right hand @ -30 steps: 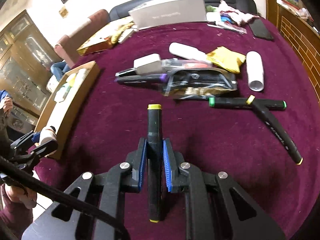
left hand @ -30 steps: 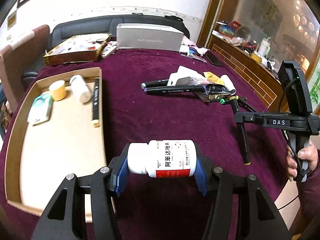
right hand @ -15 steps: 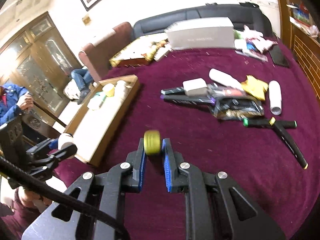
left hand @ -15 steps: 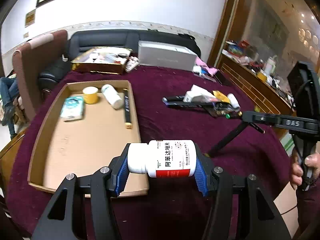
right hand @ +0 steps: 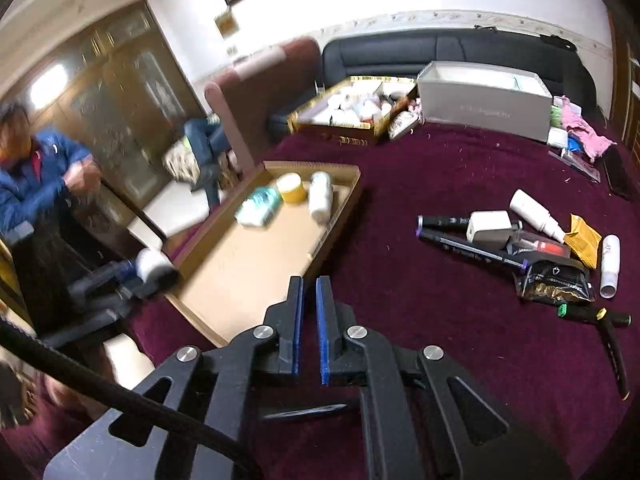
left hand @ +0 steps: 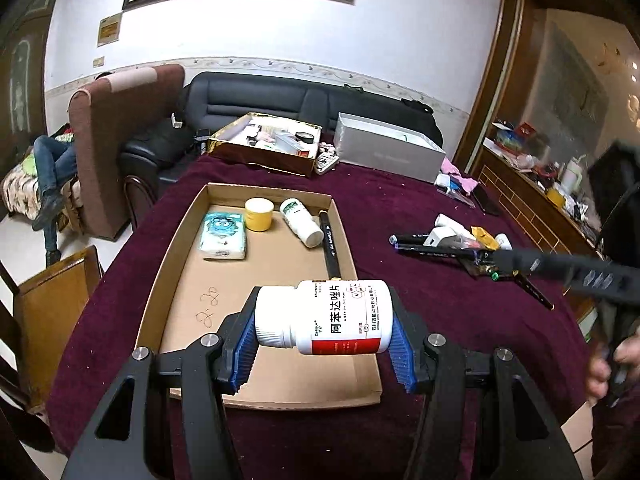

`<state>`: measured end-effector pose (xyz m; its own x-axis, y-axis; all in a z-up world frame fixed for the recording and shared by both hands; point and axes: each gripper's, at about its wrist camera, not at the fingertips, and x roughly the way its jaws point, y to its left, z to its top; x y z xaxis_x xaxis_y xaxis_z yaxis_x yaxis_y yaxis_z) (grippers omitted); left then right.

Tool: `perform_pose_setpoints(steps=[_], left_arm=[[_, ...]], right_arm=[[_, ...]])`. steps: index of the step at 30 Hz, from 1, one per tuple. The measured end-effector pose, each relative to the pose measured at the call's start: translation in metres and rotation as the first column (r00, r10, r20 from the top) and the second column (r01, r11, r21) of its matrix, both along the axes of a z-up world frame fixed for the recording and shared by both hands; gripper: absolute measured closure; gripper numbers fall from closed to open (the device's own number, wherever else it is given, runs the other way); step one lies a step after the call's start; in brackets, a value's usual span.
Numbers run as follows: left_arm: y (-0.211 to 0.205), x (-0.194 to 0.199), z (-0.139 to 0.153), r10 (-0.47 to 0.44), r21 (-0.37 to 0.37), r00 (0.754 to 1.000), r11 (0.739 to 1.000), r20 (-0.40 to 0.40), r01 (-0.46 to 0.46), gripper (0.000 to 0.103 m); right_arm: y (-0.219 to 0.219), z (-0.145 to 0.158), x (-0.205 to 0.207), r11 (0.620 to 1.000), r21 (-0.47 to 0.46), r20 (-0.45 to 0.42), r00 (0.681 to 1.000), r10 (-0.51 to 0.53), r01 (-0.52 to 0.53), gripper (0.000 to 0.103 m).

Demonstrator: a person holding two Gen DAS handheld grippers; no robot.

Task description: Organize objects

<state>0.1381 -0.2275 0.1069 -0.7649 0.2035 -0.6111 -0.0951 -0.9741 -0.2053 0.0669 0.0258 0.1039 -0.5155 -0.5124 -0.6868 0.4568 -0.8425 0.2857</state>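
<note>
Maroon tablecloth [left hand: 248, 432], black sofa [left hand: 280, 98] behind; left tool [left hand: 323, 342] grips pill bottle [left hand: 324, 320]; right tool [right hand: 310, 328] closed

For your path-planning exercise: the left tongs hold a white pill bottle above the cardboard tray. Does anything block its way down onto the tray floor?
Nothing visible does. The pill bottle hangs over the tray's bare near end; the tissue pack, yellow cup, small bottle and marker lie further back.
</note>
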Motion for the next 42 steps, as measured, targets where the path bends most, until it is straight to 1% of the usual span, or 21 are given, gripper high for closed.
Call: perform_pose_setpoints(steps=[2,3,7,10,13,15,18,21,22,23,26,28,29,30,31,32,34,35,37,40,42], left_arm=[[-0.004,0.000,-0.002,0.003,0.004,1.000,1.000,0.001,-0.003,0.053],[-0.004,0.001,-0.004,0.003,0.003,1.000,1.000,0.004,-0.003,0.053],[-0.007,-0.002,-0.010,0.001,0.016,1.000,1.000,0.017,-0.002,0.053],[-0.007,-0.003,-0.011,-0.005,0.024,1.000,1.000,0.018,0.004,0.053],[-0.007,-0.001,-0.010,-0.013,0.021,1.000,1.000,0.019,0.012,0.053],[-0.008,-0.001,-0.009,-0.017,0.027,1.000,1.000,0.021,0.016,0.053],[-0.009,0.000,-0.009,-0.014,0.027,1.000,1.000,0.024,0.013,0.053],[-0.010,-0.002,-0.011,-0.013,0.020,0.999,1.000,0.034,0.012,0.053],[-0.009,-0.002,-0.011,-0.012,0.019,0.999,1.000,0.035,0.011,0.053],[-0.010,-0.002,-0.012,-0.011,0.019,0.999,1.000,0.037,0.011,0.053],[-0.012,-0.006,-0.015,-0.005,0.027,0.999,1.000,0.048,0.004,0.053],[-0.013,-0.009,-0.017,-0.002,0.038,0.999,0.999,0.054,0.000,0.053],[-0.014,-0.010,-0.018,-0.003,0.043,0.999,0.999,0.054,0.001,0.053],[-0.014,-0.012,-0.018,-0.004,0.046,0.999,0.999,0.052,0.002,0.053],[-0.014,-0.013,-0.018,-0.007,0.050,0.999,0.999,0.047,0.005,0.053],[-0.015,-0.014,-0.018,-0.011,0.052,0.999,0.999,0.044,0.009,0.053],[-0.014,-0.019,-0.018,-0.025,0.052,0.999,0.998,0.041,0.022,0.053],[-0.013,-0.021,-0.018,-0.035,0.046,0.999,0.998,0.039,0.034,0.053],[-0.011,-0.021,-0.018,-0.046,0.032,0.999,0.998,0.025,0.046,0.053],[-0.013,-0.020,-0.020,-0.058,0.025,0.998,0.998,0.013,0.057,0.053],[-0.015,-0.019,-0.022,-0.055,0.024,0.998,0.998,0.011,0.055,0.053]], right_arm=[[0.000,-0.017,0.003,0.995,0.095,-0.009,1.000,-0.026,0.027,0.088],[0.000,-0.028,0.006,0.992,0.128,0.018,1.000,-0.008,0.006,0.081],[-0.012,-0.061,0.025,0.976,0.177,0.102,0.989,0.111,-0.128,0.080],[-0.029,-0.082,0.045,0.939,0.248,0.127,0.969,0.213,-0.239,0.080],[-0.053,-0.097,0.062,0.862,0.380,0.091,0.941,0.327,-0.336,0.080],[-0.069,-0.095,0.070,0.809,0.449,0.041,0.913,0.405,-0.379,0.079],[-0.088,-0.100,0.073,0.728,0.499,0.071,0.859,0.507,-0.470,0.079],[-0.103,-0.115,0.078,0.619,0.548,0.151,0.794,0.589,-0.563,0.080],[-0.105,-0.113,0.081,0.593,0.562,0.144,0.774,0.616,-0.577,0.080],[-0.105,-0.111,0.082,0.575,0.546,0.176,0.754,0.632,-0.609,0.080],[-0.096,-0.097,0.076,0.614,0.452,0.212,0.747,0.630,-0.647,0.080],[-0.084,-0.093,0.067,0.670,0.429,0.245,0.792,0.560,-0.606,0.073],[-0.076,-0.092,0.063,0.711,0.427,0.263,0.830,0.493,-0.558,0.070],[-0.065,-0.092,0.057,0.768,0.408,0.291,0.868,0.402,-0.493,0.063],[-0.055,-0.093,0.052,0.812,0.385,0.321,0.889,0.327,-0.438,0.059],[-0.042,-0.094,0.046,0.865,0.330,0.363,0.896,0.255,-0.379,0.059],[-0.017,-0.099,0.038,0.953,0.165,0.447,0.881,0.157,-0.253,0.059],[-0.009,-0.102,0.035,0.975,0.122,0.474,0.874,0.106,-0.184,0.059],[-0.004,-0.110,0.036,0.991,0.098,0.481,0.876,0.037,-0.095,0.059],[-0.020,-0.118,0.037,0.994,0.100,0.458,0.889,-0.003,-0.048,0.056],[-0.039,-0.117,0.039,0.980,0.197,0.373,0.927,-0.037,-0.041,0.056]])
